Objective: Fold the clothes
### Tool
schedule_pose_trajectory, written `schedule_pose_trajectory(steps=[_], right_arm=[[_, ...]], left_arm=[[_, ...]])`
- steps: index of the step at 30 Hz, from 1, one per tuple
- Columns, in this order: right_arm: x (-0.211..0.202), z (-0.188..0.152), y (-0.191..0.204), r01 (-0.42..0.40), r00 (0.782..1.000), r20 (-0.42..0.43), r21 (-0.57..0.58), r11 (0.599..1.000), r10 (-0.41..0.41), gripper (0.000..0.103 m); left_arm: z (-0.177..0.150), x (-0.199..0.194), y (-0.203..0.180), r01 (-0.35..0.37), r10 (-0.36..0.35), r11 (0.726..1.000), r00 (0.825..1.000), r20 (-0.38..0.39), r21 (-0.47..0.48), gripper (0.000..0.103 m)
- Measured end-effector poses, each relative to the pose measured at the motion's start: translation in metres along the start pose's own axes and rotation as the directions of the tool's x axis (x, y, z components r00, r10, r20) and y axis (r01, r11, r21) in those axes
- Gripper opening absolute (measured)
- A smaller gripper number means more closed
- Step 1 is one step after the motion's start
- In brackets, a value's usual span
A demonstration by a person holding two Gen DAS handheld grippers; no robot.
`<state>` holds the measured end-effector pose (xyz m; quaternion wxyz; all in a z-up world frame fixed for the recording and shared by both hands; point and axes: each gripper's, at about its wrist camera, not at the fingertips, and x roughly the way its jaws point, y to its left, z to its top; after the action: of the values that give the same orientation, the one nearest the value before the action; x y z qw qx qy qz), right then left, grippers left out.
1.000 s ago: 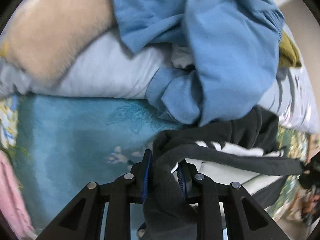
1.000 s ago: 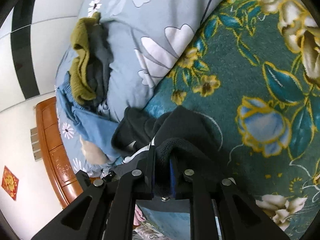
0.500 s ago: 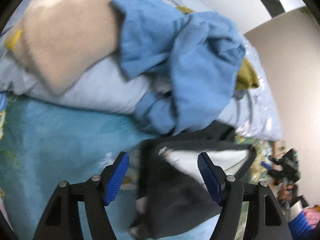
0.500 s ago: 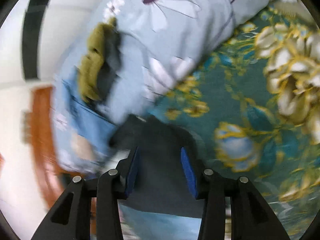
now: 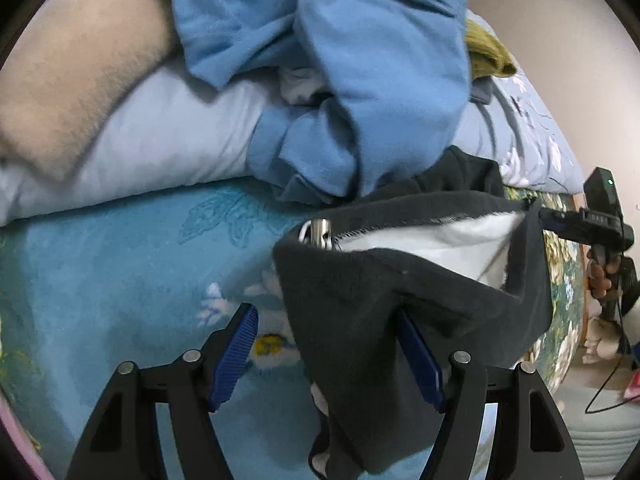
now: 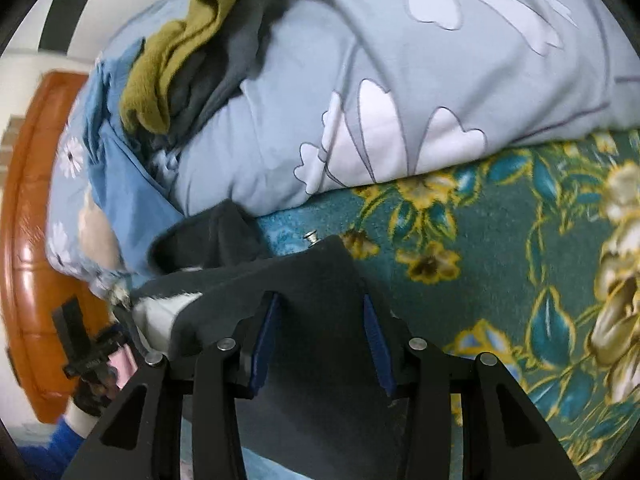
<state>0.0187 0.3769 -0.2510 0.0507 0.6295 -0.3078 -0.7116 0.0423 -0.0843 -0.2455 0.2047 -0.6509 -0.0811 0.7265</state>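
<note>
A dark grey garment (image 5: 360,308) with a white fleece lining (image 5: 440,240) lies on the bed, a metal zipper pull (image 5: 318,234) at its near corner. My left gripper (image 5: 326,356) is open. The cloth sags between its blue pads (image 5: 236,356) and drapes over the right finger. In the right wrist view the same dark garment (image 6: 316,280) covers the gap of my right gripper (image 6: 320,340), which is also open, its pads apart on either side of the cloth. The right gripper (image 5: 592,224) shows at the far right of the left view, held by a hand.
A blue garment (image 5: 360,60), an olive one (image 5: 486,50) and a beige fluffy one (image 5: 72,72) are piled on a pale floral quilt (image 6: 400,100). A light blue blanket (image 5: 120,272) and a teal flowered blanket (image 6: 520,260) cover the bed. A wooden headboard (image 6: 24,240) stands behind.
Both grippers were shut on the dark garment a second ago and have opened. The cloth now rests loose between and over the fingers, spread wider.
</note>
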Motion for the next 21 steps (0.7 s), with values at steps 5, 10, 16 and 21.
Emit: schedule_pose_trajectory(steps=[5, 10, 16, 21], right_arm=[[-0.001, -0.005, 0.001, 0.023, 1.0, -0.007, -0.021, 1.0, -0.023, 0.014], [-0.024, -0.003, -0.014, -0.046, 0.995, 0.095, 0.045, 0.998, 0.042, 0.01], [-0.023, -0.007, -0.047, -0.083, 0.99, 0.124, 0.185, 0.979, 0.061, 0.004], [-0.022, -0.01, -0.074, -0.115, 0.986, 0.149, 0.298, 0.948, 0.073, 0.004]], left_arm=[[0.0, -0.003, 0.001, 0.027, -0.026, 0.999, 1.0, 0.014, -0.03, 0.075], [0.003, -0.014, 0.002, 0.116, -0.112, 0.99, 0.992, 0.061, -0.074, 0.075], [0.006, -0.013, 0.01, 0.13, -0.124, 0.986, 0.99, 0.066, -0.104, 0.075], [0.004, -0.007, 0.022, 0.153, -0.14, 0.975, 0.986, 0.087, -0.164, 0.075]])
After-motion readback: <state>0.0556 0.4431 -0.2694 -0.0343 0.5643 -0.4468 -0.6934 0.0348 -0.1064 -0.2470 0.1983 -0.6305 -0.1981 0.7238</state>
